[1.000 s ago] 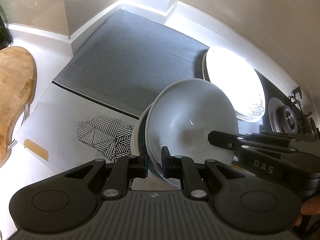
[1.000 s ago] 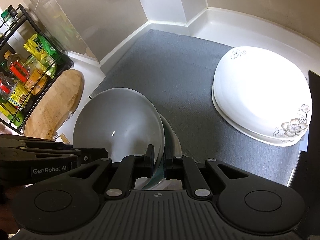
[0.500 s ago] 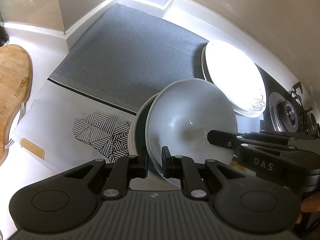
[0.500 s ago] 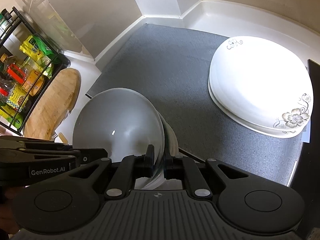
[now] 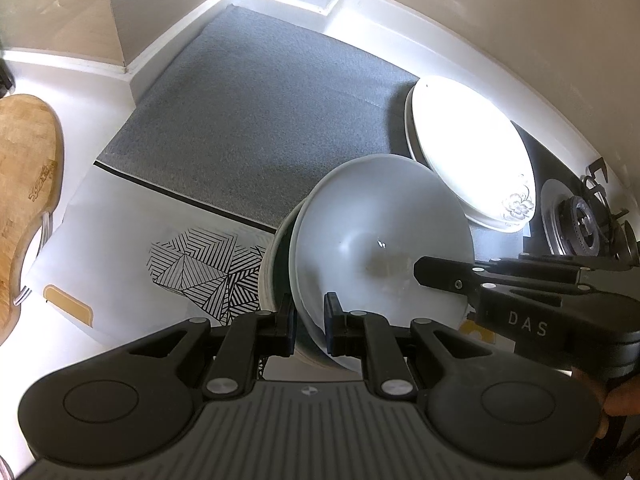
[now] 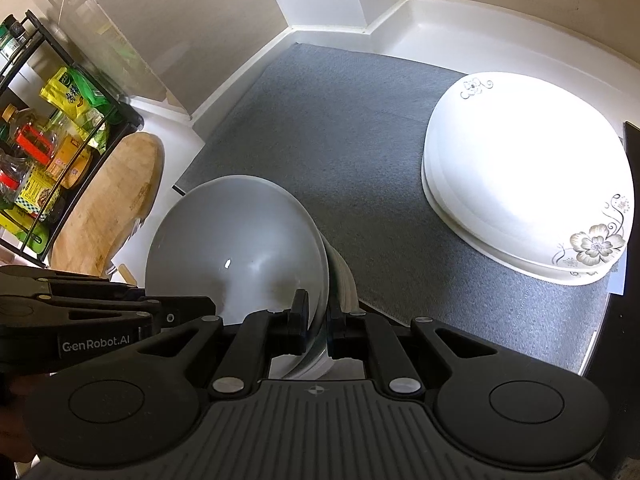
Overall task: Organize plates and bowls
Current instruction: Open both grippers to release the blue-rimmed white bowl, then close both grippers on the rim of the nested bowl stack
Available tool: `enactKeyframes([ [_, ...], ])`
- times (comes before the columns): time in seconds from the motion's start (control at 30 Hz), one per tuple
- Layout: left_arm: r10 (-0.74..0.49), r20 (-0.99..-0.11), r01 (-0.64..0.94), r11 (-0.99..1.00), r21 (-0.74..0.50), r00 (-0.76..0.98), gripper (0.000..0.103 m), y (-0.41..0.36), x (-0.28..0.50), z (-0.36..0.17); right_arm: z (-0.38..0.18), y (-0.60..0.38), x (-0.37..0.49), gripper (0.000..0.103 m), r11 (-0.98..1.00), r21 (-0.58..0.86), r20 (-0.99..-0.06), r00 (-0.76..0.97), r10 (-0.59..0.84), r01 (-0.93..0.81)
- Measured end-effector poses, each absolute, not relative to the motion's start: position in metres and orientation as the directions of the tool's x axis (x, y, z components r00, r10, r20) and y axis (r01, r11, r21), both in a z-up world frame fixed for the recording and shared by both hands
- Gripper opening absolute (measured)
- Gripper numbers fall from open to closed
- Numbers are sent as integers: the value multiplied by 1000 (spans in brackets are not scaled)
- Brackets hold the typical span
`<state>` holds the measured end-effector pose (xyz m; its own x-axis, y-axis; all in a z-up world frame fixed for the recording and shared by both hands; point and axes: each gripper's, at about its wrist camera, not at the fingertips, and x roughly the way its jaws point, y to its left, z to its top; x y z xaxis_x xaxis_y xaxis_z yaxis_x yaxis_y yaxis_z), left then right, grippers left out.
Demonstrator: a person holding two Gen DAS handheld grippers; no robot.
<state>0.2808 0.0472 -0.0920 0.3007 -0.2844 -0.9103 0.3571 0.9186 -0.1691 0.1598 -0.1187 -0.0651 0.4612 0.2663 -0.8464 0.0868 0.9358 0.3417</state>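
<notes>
Both grippers pinch the rim of the top white bowl [image 5: 380, 240]: left gripper [image 5: 310, 320] near side, right gripper [image 6: 317, 320] opposite. Bowl stack sits beside the grey mat [image 6: 360, 140]

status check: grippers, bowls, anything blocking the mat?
Left hand-held gripper and right hand-held gripper both shut on the bowl stack's rim, opposite sides. Stack tilted, off the counter. Grey mat bare but for plates at its right.

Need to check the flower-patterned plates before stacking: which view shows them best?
Right wrist: the white flowered plates lie whole and near on the grey mat. Left wrist shows them smaller, glare-washed, at the side.
</notes>
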Motion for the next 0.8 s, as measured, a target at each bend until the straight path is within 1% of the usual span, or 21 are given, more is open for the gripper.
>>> enactKeyframes([
  [0.17,-283,-913,357,918,-171,292,16,47,283,-92,-66,-118,161,9,937,340,-848,457,268,84],
  [0.23,-288,-913,359,917,-176,289,20,47,284,-90,-66,-119,162,10,935,343,-850,453,269,86],
  [0.3,-307,-907,367,910,-191,289,32,47,283,-86,-66,-119,163,12,934,347,-851,448,274,87],
  [0.33,-312,-903,375,907,-191,295,36,48,283,-83,-65,-118,164,12,933,348,-852,446,275,89],
  [0.37,-318,-899,382,904,-192,301,42,48,282,-80,-65,-118,164,13,934,346,-853,443,274,89],
  [0.4,-319,-893,386,904,-186,316,55,49,281,-76,-65,-117,164,14,934,346,-854,441,275,88],
  [0.43,-310,-885,383,908,-168,346,62,50,280,-72,-65,-117,165,15,935,343,-856,438,274,86],
  [0.47,-304,-875,379,912,-155,376,74,52,279,-67,-64,-117,165,16,936,342,-856,439,274,82],
  [0.5,-308,-863,377,914,-152,399,83,54,279,-62,-63,-117,165,18,937,339,-854,445,271,79],
  [0.57,-323,-845,373,914,-162,426,88,60,280,-54,-59,-116,165,27,943,325,-848,462,260,67],
  [0.6,-322,-841,365,917,-161,436,88,62,282,-52,-56,-117,165,36,946,318,-843,475,250,65],
  [0.63,-316,-840,355,921,-160,441,89,65,284,-53,-53,-118,165,41,948,312,-839,487,243,65],
  [0.7,-298,-847,324,932,-160,441,96,69,288,-57,-51,-123,164,46,950,304,-832,504,232,65],
  [0.8,-290,-860,302,938,-169,419,97,73,291,-68,-55,-131,164,50,948,307,-837,498,227,84],
])
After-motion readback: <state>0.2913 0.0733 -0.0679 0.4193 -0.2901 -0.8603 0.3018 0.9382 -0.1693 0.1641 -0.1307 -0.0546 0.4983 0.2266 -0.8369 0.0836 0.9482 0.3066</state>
